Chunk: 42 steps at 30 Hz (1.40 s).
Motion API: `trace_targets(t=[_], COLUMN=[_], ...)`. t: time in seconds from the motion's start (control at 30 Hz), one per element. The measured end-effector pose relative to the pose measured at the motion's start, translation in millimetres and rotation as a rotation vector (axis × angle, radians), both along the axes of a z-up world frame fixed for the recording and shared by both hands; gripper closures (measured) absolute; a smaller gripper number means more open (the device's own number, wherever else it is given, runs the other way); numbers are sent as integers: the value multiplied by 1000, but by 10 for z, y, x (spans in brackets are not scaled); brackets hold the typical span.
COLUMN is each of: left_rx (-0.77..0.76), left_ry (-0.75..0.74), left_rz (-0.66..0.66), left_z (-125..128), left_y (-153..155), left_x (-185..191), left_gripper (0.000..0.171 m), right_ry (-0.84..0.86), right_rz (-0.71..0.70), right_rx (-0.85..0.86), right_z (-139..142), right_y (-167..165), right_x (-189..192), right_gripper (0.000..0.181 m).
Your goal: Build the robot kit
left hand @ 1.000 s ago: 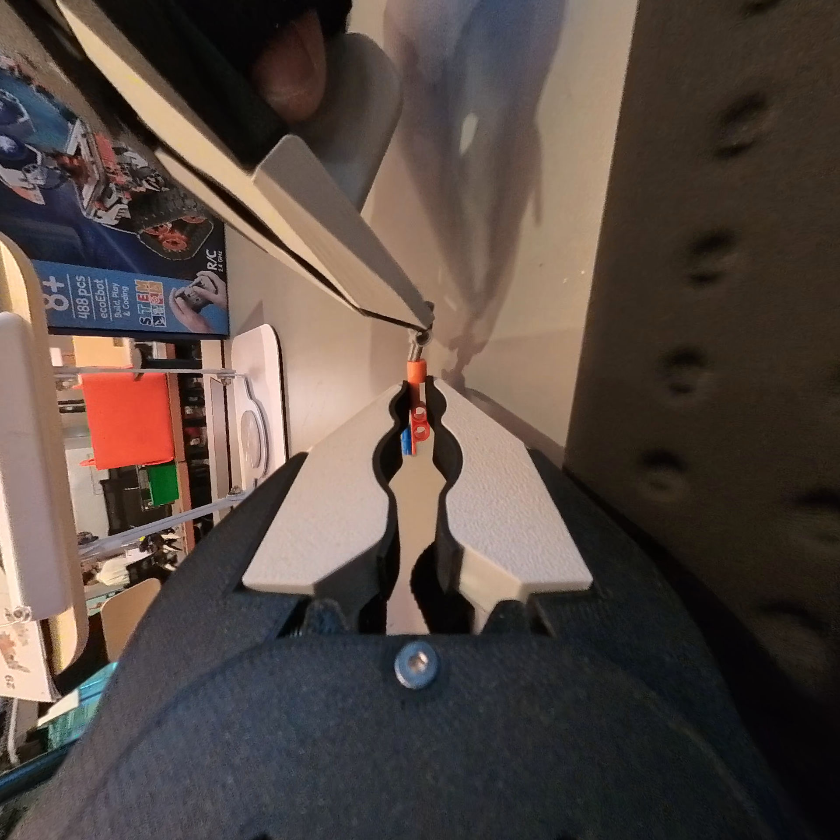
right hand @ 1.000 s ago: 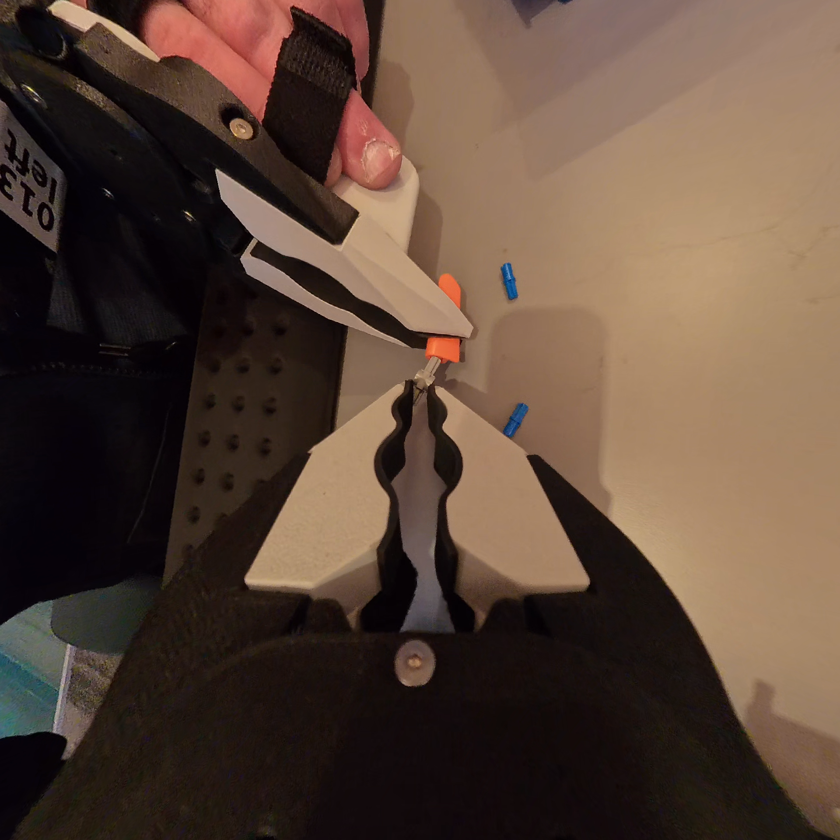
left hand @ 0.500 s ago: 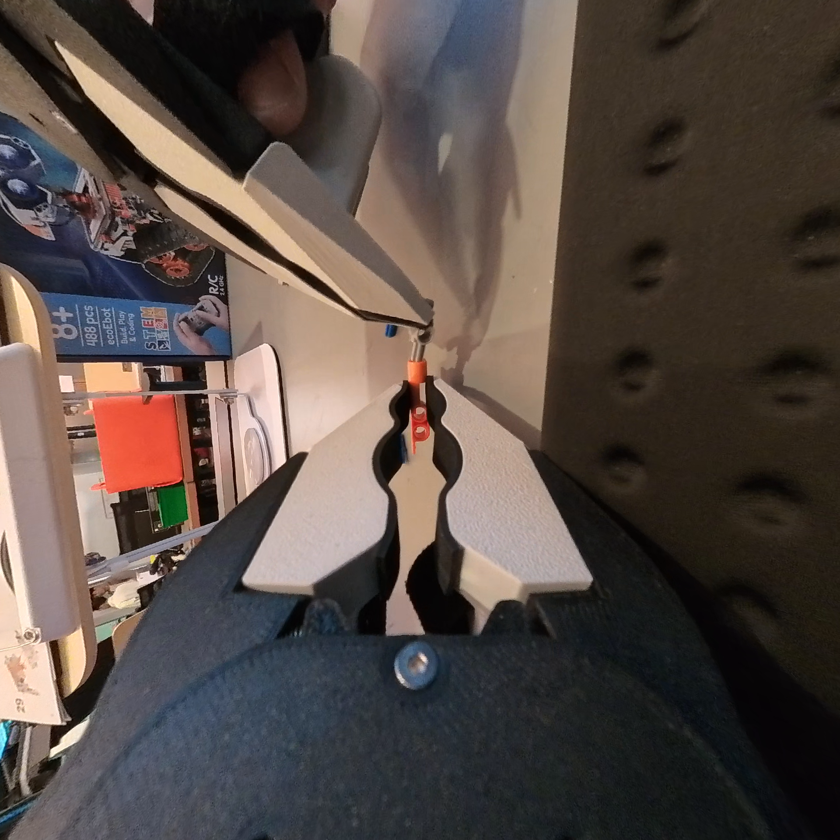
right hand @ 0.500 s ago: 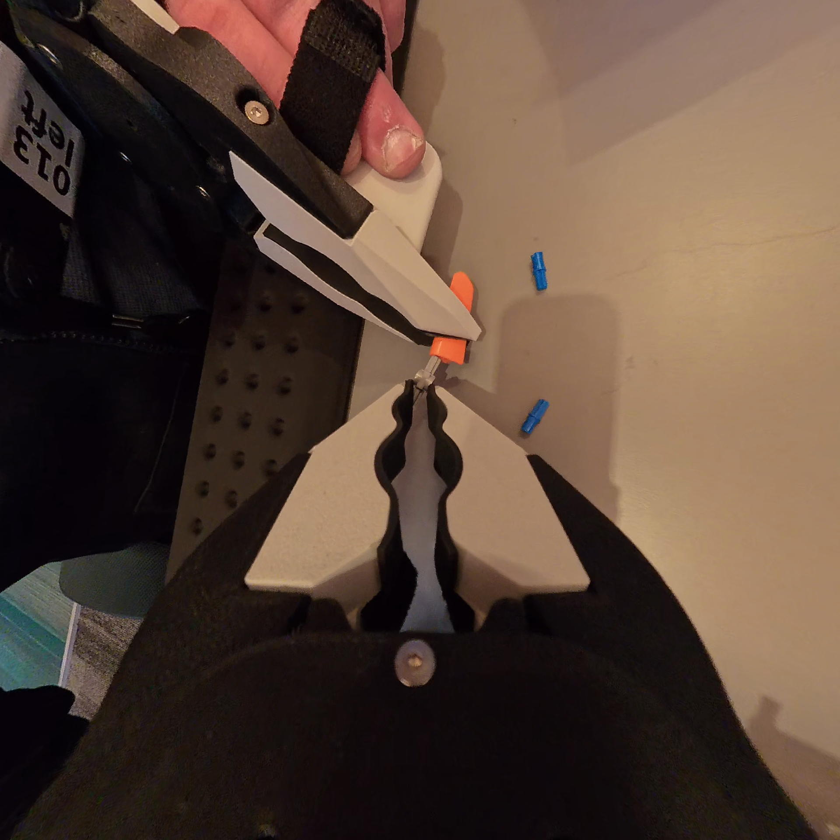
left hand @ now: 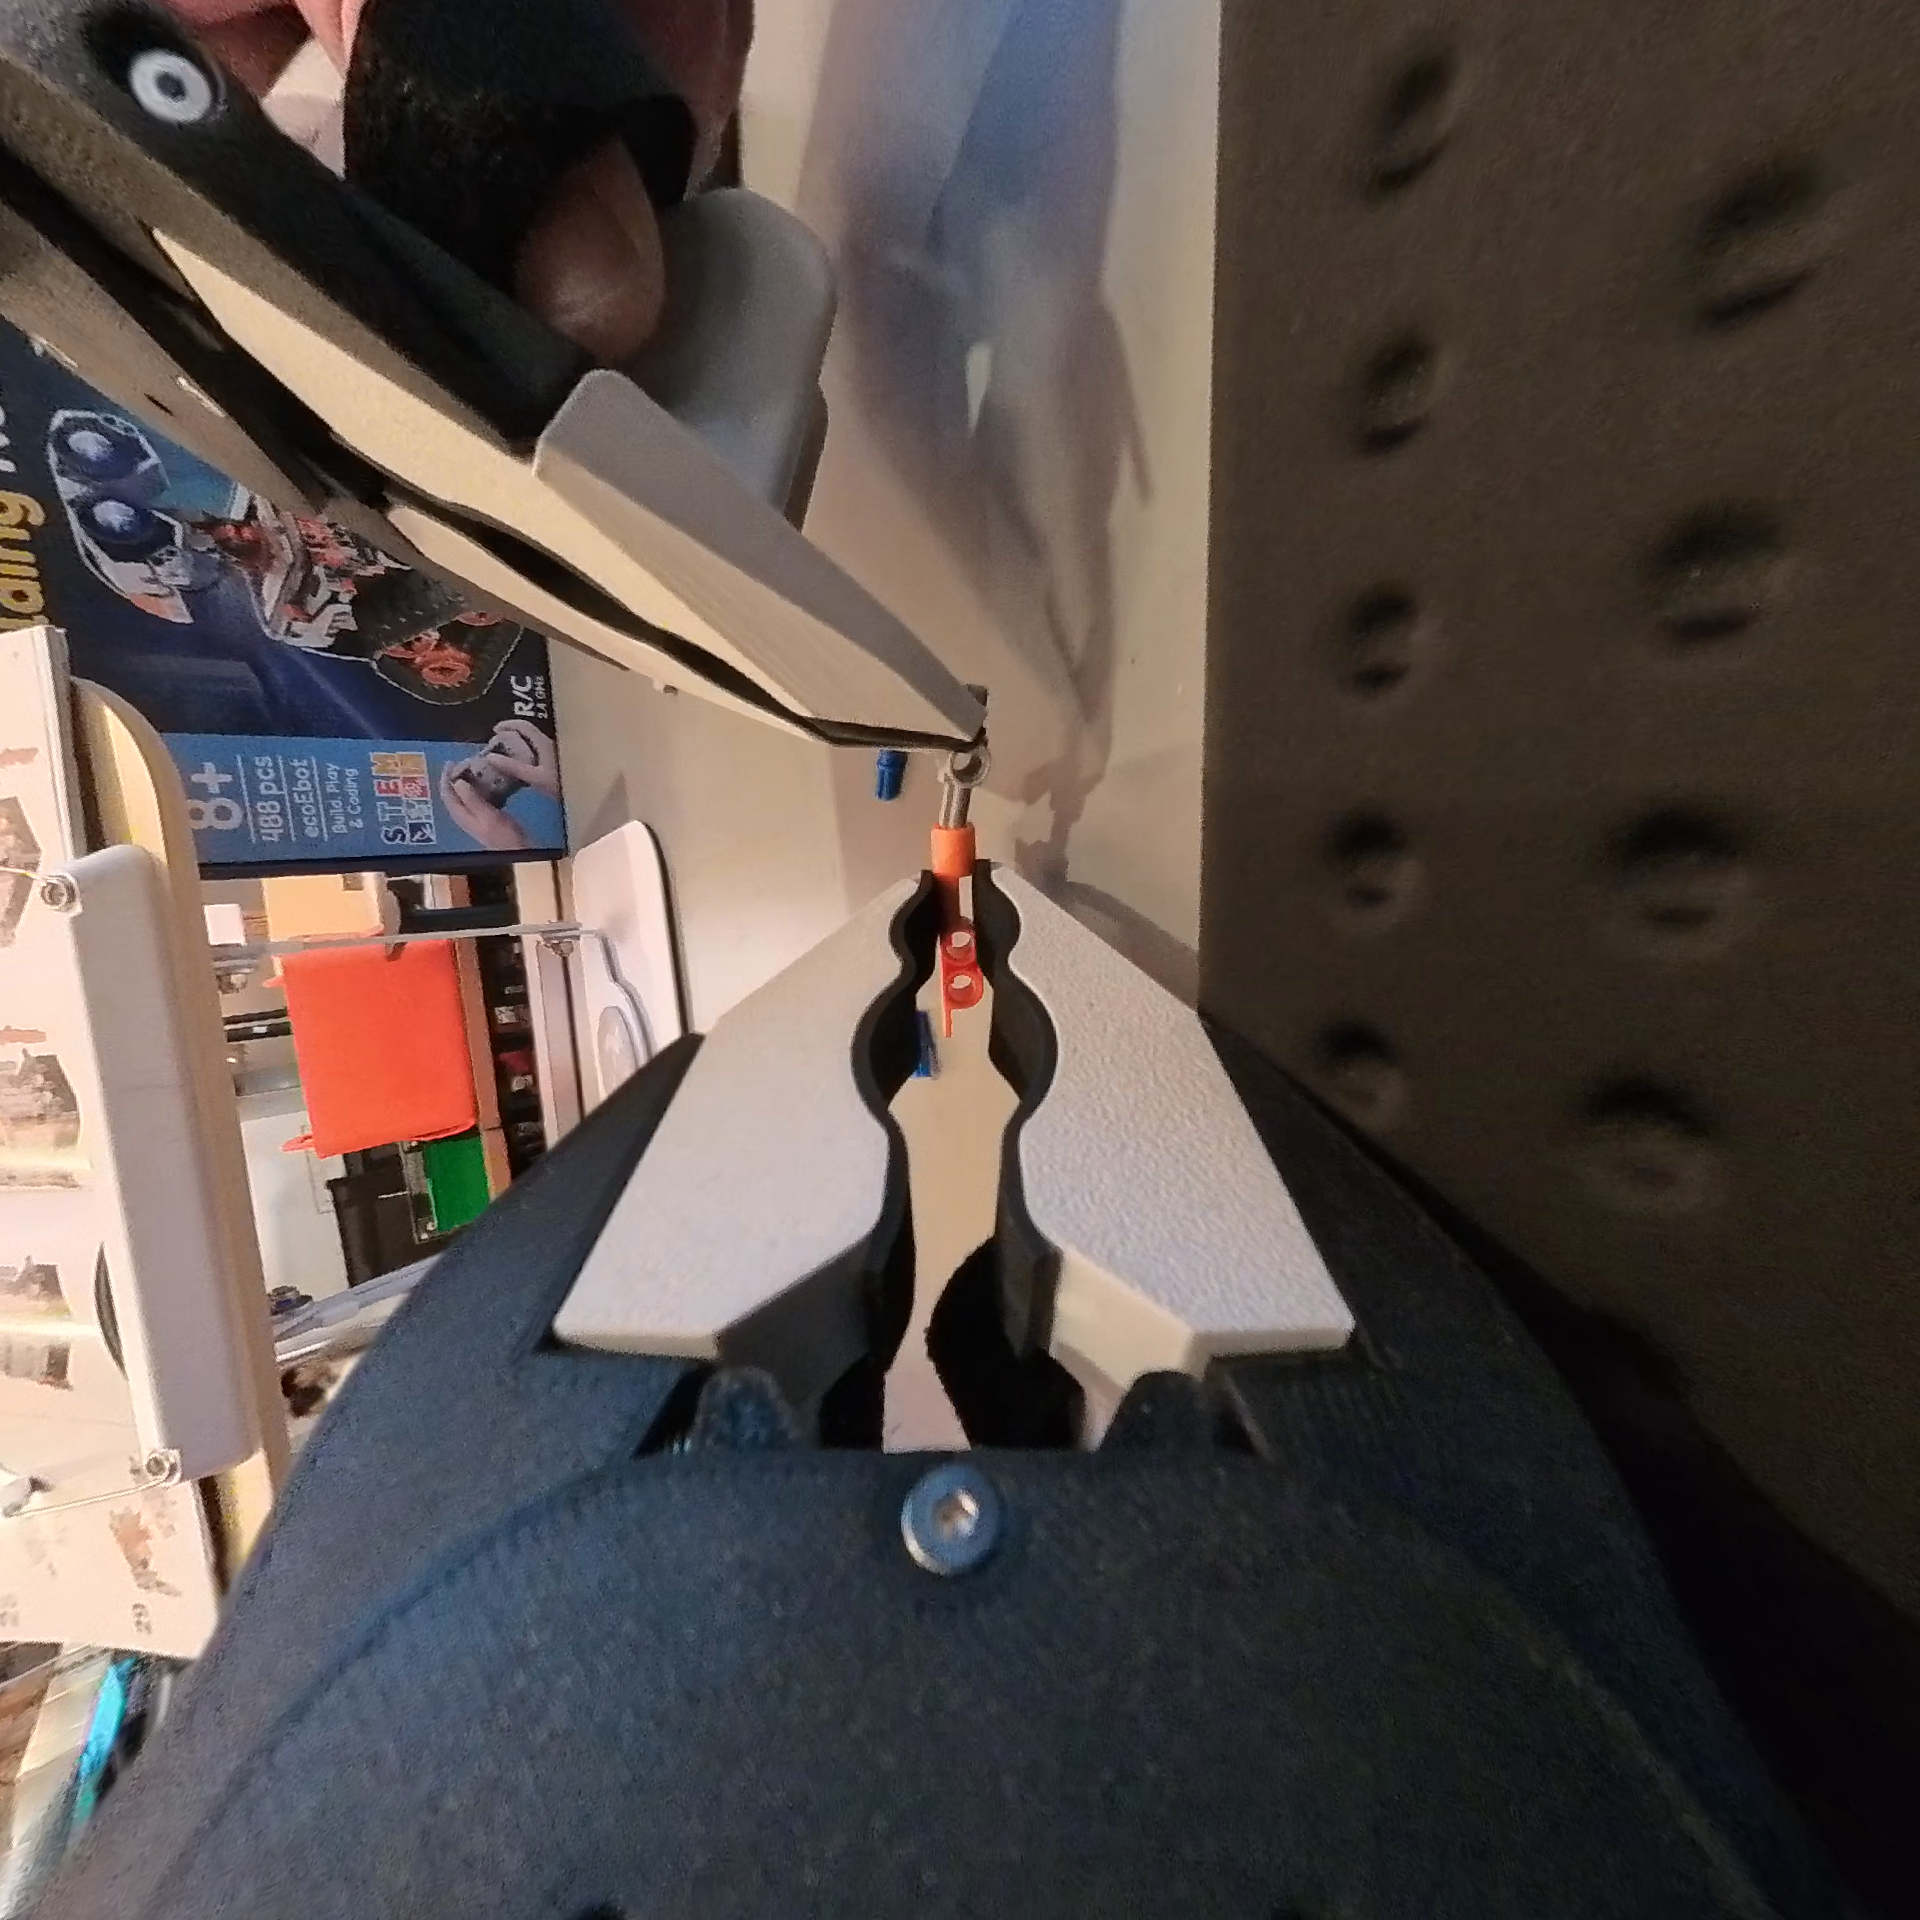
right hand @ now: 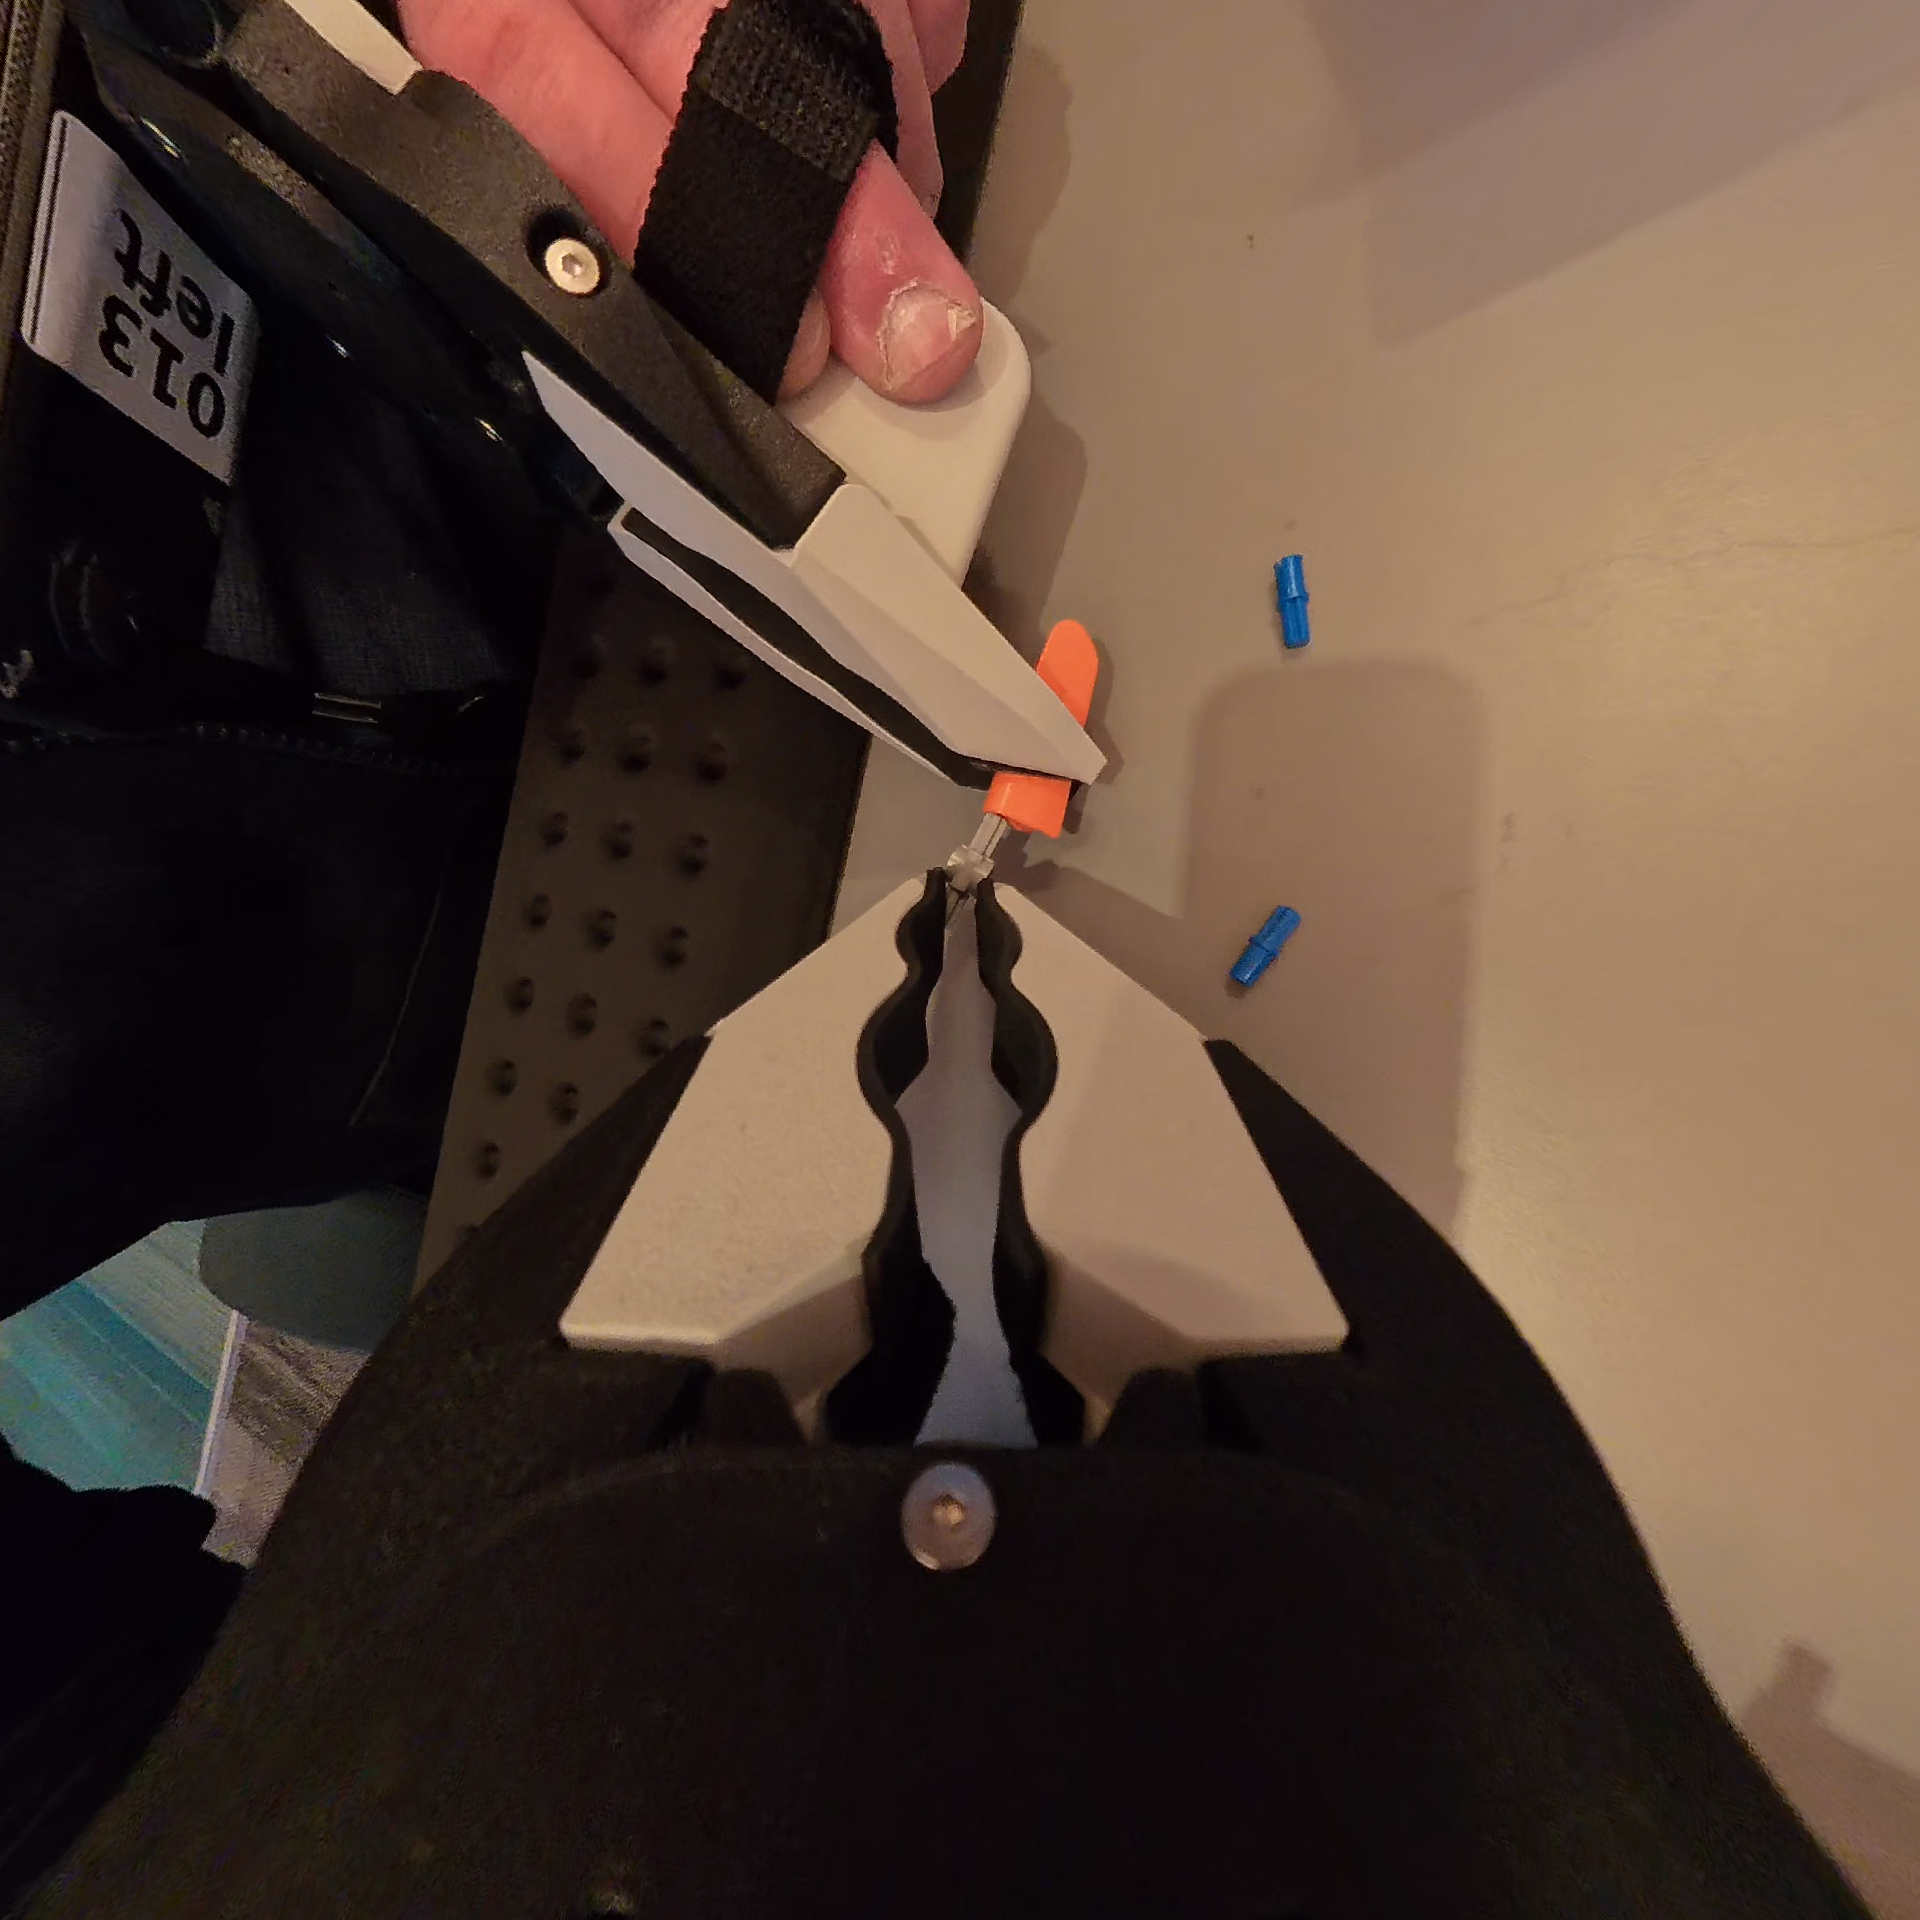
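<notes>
My left gripper (left hand: 956, 883) is shut on a small orange piece (left hand: 954, 850) with round holes. A thin grey axle (left hand: 962, 792) sticks out of its end. My right gripper (left hand: 971, 736) comes in from the upper left and pinches the axle's far tip. In the right wrist view my right gripper (right hand: 961, 883) is shut on the grey axle (right hand: 979, 844). Just beyond it, the left gripper (right hand: 1044, 774) holds the orange piece (right hand: 1029, 805). Both grippers hold the joined parts above a beige table (right hand: 1558, 1039).
Two loose blue pins (right hand: 1291, 601) (right hand: 1262, 943) lie on the table right of the grippers; one shows in the left wrist view (left hand: 888, 774). A black perforated board (right hand: 623, 935) lies close beside them. A toy kit box (left hand: 343, 727) and white racks (left hand: 156, 1143) stand beyond. My left and right fingertips are right by each other.
Both grippers have stayed shut on the joined orange piece and axle. They have drifted slightly together, and the black board and the other hand fill more of each view.
</notes>
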<state>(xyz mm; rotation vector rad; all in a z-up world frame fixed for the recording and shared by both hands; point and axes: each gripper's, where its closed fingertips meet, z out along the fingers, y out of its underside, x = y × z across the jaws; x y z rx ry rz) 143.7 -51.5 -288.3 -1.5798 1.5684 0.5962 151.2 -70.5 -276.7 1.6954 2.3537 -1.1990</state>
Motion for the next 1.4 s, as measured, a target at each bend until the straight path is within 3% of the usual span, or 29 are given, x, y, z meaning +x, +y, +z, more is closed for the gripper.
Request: trace_targets(t=[0.47,1.4], left_rx=[93,164], left_ry=[82,218], left_rz=[-71,-135], left_z=[63,112], left_y=[-64,-94], left_x=[73,105], left_gripper=[167,168], right_ry=[-41,-37], right_rz=[78,93], right_rx=[-78,-174], right_z=[23,32], right_y=[-60,-66], right_x=[60,102], right_gripper=[178,180])
